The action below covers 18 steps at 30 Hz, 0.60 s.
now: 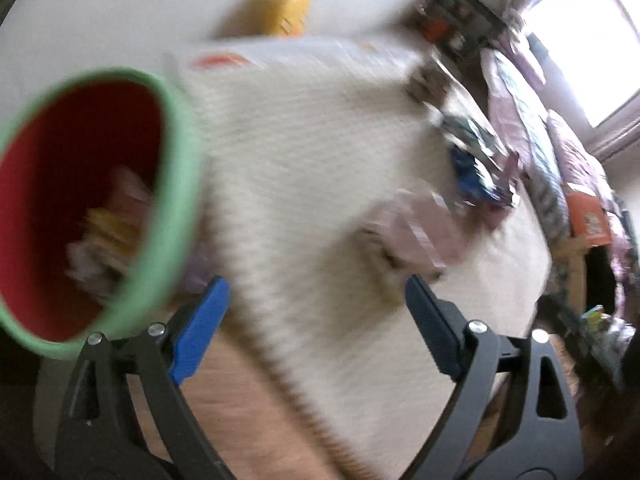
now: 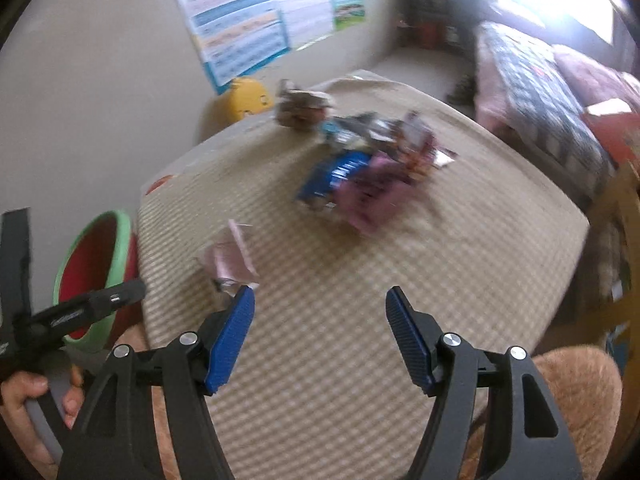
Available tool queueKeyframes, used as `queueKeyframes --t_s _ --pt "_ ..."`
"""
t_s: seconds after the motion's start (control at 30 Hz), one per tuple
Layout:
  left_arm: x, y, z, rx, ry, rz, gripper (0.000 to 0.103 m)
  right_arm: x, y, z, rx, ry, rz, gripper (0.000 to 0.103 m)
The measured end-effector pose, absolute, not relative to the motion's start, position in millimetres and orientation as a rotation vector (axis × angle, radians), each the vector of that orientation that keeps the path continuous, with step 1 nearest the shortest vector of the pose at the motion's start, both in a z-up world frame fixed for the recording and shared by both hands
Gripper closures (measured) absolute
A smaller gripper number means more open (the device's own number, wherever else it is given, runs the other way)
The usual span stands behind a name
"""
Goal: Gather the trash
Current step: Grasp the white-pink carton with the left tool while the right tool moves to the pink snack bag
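A bin with a green rim (image 1: 176, 184) and a red inside stands beside the table at the left, with several wrappers (image 1: 108, 224) in it. My left gripper (image 1: 316, 292) is open and empty over the table's near edge, right of the bin. A pink wrapper (image 1: 412, 232) lies on the checked tablecloth (image 1: 300, 160) just beyond its right finger. My right gripper (image 2: 320, 300) is open and empty over the cloth. The same pink wrapper (image 2: 232, 260) lies just past its left fingertip. Farther back sits a pile with a blue wrapper (image 2: 336, 172) and a purple one (image 2: 372, 196).
The bin's rim (image 2: 120, 236) shows at the table's left edge, with a hand (image 2: 24, 392) on the other gripper's handle below it. A yellow toy (image 2: 250, 98) sits behind the table under wall posters (image 2: 240, 20). A bed (image 2: 540, 92) runs along the right.
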<state>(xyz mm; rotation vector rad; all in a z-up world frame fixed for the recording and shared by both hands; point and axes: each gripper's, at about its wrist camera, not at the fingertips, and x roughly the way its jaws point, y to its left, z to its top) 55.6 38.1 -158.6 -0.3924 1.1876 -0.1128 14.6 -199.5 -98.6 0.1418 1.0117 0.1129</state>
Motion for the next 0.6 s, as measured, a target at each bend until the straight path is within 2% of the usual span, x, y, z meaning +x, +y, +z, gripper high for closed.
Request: queueKeyframes --t_s 0.1,0.17,0.5,0.53,0.6 --pt "72.6 6.4 -165.1 -0.377 1.214 -0.126 0.016 10.5 -215.1 -99.5 0.203 1.008 0.107 0.038" --pt "85.1 -14.9 -169.6 -0.336 1.228 -0.111 0.012 9.2 -220.1 -97.4 0.218 0.996 0.107 0.038" --pt "115.3 -66.2 -194.6 -0.174 1.284 -0.082 0.013 8.9 -252.0 -107.6 0.356 1.008 0.088 0.037" --pt "115.3 -67.3 -195.8 -0.172 1.281 -0.084 0.019 8.7 -254.3 -108.6 0.366 1.008 0.084 0.037" --pt "114.7 -70.7 -194.1 -0.128 1.255 -0.079 0.040 9.9 -257.3 -111.6 0.381 1.014 0.081 0.037"
